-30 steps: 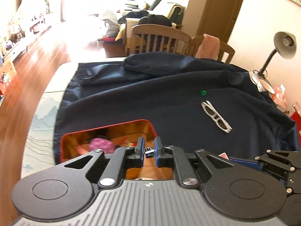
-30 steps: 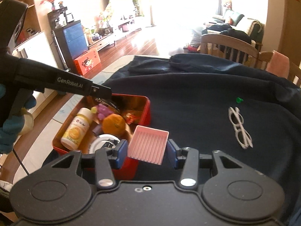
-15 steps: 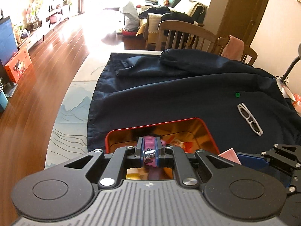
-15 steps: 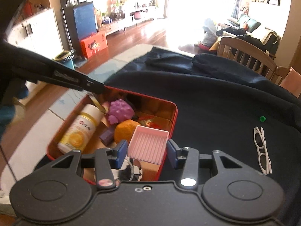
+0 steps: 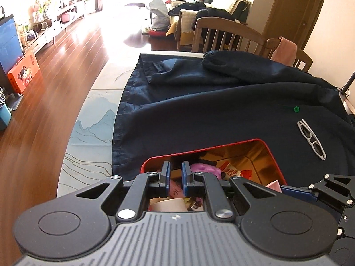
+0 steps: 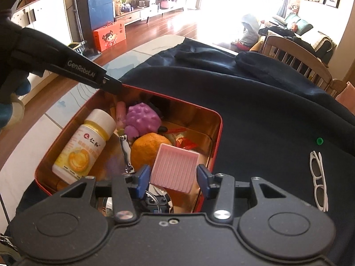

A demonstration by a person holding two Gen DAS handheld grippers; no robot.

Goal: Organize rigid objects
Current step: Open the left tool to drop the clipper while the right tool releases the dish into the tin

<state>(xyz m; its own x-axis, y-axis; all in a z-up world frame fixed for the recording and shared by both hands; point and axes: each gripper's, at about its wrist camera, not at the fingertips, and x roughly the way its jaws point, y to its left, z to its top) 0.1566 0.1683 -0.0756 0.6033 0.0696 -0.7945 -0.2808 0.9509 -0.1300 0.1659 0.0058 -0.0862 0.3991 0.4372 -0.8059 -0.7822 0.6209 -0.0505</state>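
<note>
A red tin box [image 6: 218, 119] [image 5: 271, 153] sits on a dark blue cloth and holds a white pill bottle [image 6: 85, 146], a purple bumpy toy [image 6: 142, 119], an orange [image 6: 147, 151], a nail clipper [image 6: 126, 153] and wrappers. My right gripper [image 6: 174, 177] is shut on a pink ribbed tray [image 6: 175, 166] and holds it over the box's near right part. My left gripper [image 5: 175, 176] hovers over the box's left end, its jaws a narrow gap apart with nothing between them. It also shows in the right wrist view [image 6: 111, 84].
White glasses [image 6: 319, 180] [image 5: 311, 138] and a small green piece [image 6: 319, 141] [image 5: 296, 109] lie on the cloth [image 6: 266, 110] right of the box. Wooden chairs [image 5: 226, 35] stand behind the table. The table's left edge drops to a wooden floor [image 5: 44, 88].
The left gripper let go of a small metal object into the box and moved left. The right gripper carried the pink tray over the box.
</note>
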